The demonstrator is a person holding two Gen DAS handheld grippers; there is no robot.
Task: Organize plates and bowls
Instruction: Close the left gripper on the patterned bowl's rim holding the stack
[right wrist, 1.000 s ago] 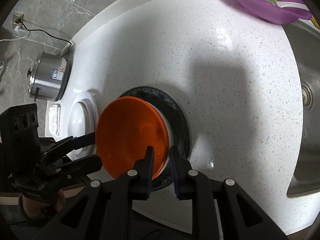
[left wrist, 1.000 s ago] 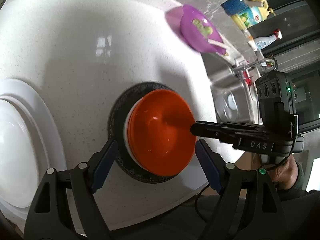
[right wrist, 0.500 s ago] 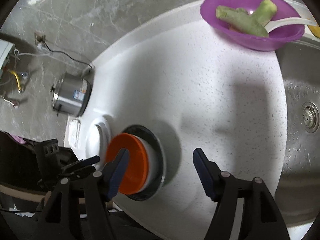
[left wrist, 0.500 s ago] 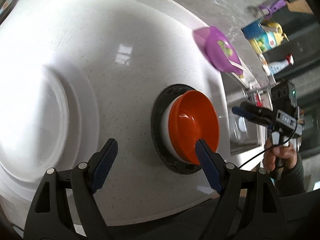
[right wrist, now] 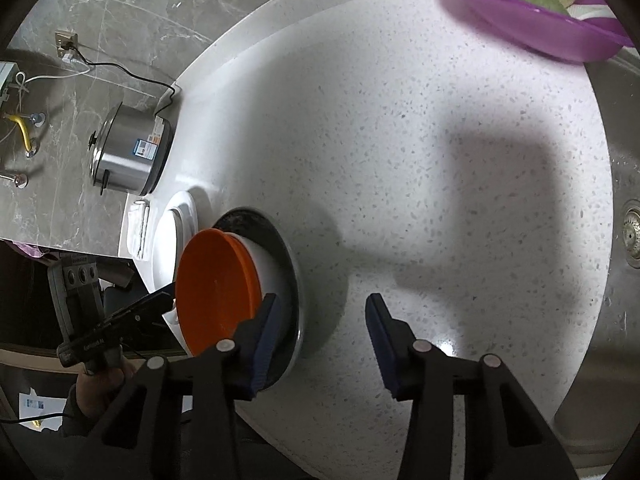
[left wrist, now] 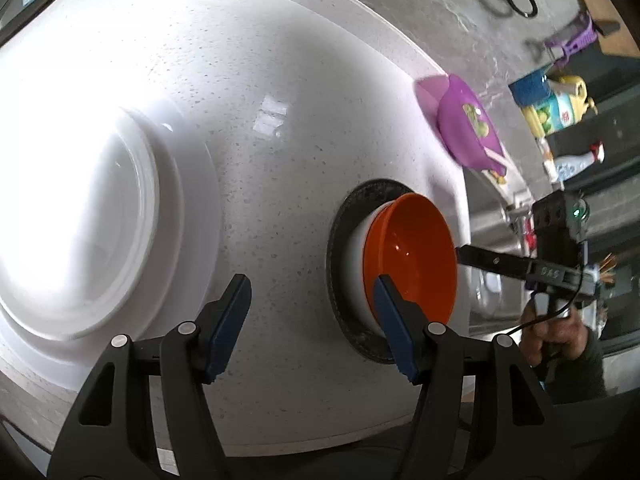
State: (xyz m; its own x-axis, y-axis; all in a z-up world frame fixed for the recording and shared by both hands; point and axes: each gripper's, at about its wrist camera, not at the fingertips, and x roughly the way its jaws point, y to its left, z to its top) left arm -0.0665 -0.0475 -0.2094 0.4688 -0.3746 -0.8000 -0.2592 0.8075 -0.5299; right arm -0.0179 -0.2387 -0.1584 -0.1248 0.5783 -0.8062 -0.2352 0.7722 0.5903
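Seen from the left wrist camera, a white speckled countertop [left wrist: 304,92] fills most of the view. Near its front edge sits a stack: a dark plate [left wrist: 340,240] at the bottom, a white bowl [left wrist: 358,256] on it, and an orange bowl [left wrist: 412,256] nested on top. To the left, well apart from the stack, lies a large white plate [left wrist: 132,236], washed out by glare. Further back by the sink, a purple bowl [left wrist: 468,132] holds green food scraps. The left gripper [left wrist: 310,324] has its blue-padded jaws partly apart and closing, with only bare counter between them; its right finger overlaps the orange bowl's rim in the picture, but whether it touches cannot be told. The right gripper [left wrist: 460,252] reaches in from the right, its tip just beside the orange bowl.

Turning to the right wrist camera, the same stack appears at lower left, with the orange bowl [right wrist: 216,296] over the white bowl [right wrist: 264,264] and dark plate [right wrist: 288,256]. The white plate [right wrist: 172,240] lies just behind it, and a steel cooker [right wrist: 128,152] stands near the wall. The right gripper [right wrist: 324,336] is also partly apart and closing, gripping nothing; its left finger sits against the stack's near edge. The left gripper [right wrist: 168,296] points in from the left.

Judging by this layout, the bowls look gathered onto the dark plate. The white plate and the purple bowl remain separate, so sorting seems only partly finished.
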